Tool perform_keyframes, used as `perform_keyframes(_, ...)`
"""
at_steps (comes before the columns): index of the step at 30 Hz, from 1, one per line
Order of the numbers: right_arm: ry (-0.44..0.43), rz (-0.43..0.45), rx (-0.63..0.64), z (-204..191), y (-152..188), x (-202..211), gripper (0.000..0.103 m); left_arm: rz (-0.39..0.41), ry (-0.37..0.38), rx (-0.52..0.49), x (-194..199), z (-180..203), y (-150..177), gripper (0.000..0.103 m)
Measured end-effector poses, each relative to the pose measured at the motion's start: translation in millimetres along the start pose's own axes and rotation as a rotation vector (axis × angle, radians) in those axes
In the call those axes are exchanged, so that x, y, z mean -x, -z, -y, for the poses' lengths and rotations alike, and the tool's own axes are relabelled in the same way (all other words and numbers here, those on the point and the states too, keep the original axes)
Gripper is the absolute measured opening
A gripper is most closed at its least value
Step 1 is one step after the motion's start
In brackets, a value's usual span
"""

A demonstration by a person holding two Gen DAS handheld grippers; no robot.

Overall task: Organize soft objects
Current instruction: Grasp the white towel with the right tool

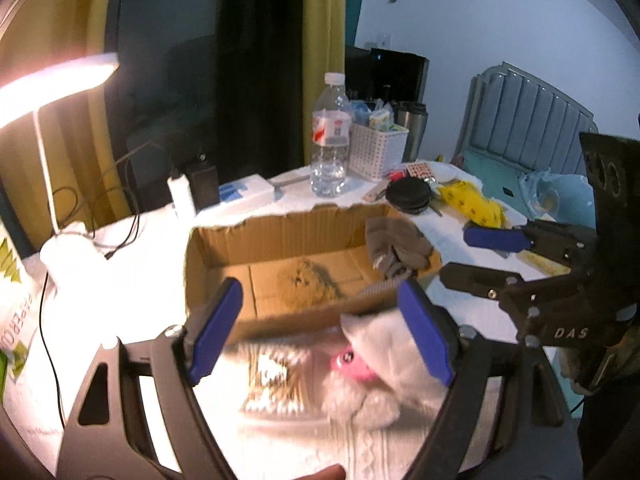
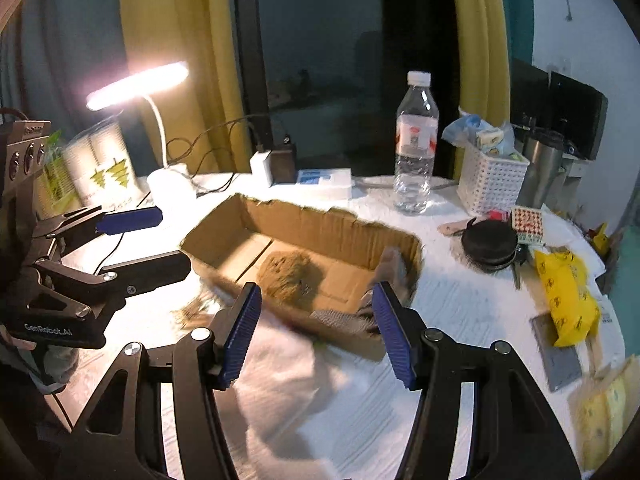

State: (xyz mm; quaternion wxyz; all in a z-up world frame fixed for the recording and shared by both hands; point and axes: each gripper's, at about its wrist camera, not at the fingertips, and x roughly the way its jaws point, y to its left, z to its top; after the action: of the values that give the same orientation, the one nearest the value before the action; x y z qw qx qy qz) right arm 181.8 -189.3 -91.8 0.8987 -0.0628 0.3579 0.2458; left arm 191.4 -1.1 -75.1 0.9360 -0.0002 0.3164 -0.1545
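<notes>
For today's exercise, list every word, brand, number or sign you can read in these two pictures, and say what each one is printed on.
"DAS" on the body of the right gripper.
"GenRobot.AI" on the body of the left gripper.
"PAPER" then a cut-off letter, running vertically on the paper roll pack.
Water bottle: label too small to read.
Yellow packet: print too blurred to read.
White box with blue marks: unreadable.

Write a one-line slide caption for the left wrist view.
Open left gripper hovers over a white cloth beside the cardboard box.
</notes>
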Motion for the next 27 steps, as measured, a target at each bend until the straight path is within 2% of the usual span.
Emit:
perform_keyframes(15, -0.036, -0.173, 0.01, -28.3, 53.8, -38.9, 0.061, -0.088, -0.015, 0.111, 1.5, -25.0, 66.0, 0.082)
perform_keyframes(21, -0.007, -0.206, 0.043, -33.0, 66.2, -53.8, 0.061, -0.116, -0.016, 0.121, -1.5, -22.4, 76.5, 0.082)
perform_keyframes(22, -0.007, -0.202, 0.049, -33.6, 66.8, -53.4, 0.059, -0.12, -0.01, 0.12, -2.2, -19.8, 76.5, 0.082)
perform_keyframes(23, -0.009, -0.198, 0.054, -32.1, 66.7, -52.0, 0.044, -0.122, -0.007, 0.118, -3.0, -17.2, 76.1, 0.082)
perform_keyframes(24, -0.007, -0.195, 0.055, -30.4, 66.4, -50.8, 0.022, -0.124, 0.0, 0.114, -3.8, -12.9, 76.0, 0.082)
perform_keyframes(25, -0.009, -0.191, 0.051, -28.1, 65.9, -49.1, 0.014, -0.128, 0.007, 0.11, -5.8, -9.2, 74.4, 0.082)
perform_keyframes(27, -0.028, -0.175, 0.037, -21.0, 66.0, -42.7, 0.011, -0.14, 0.02, 0.097, -9.8, 0.6, 75.0, 0.082)
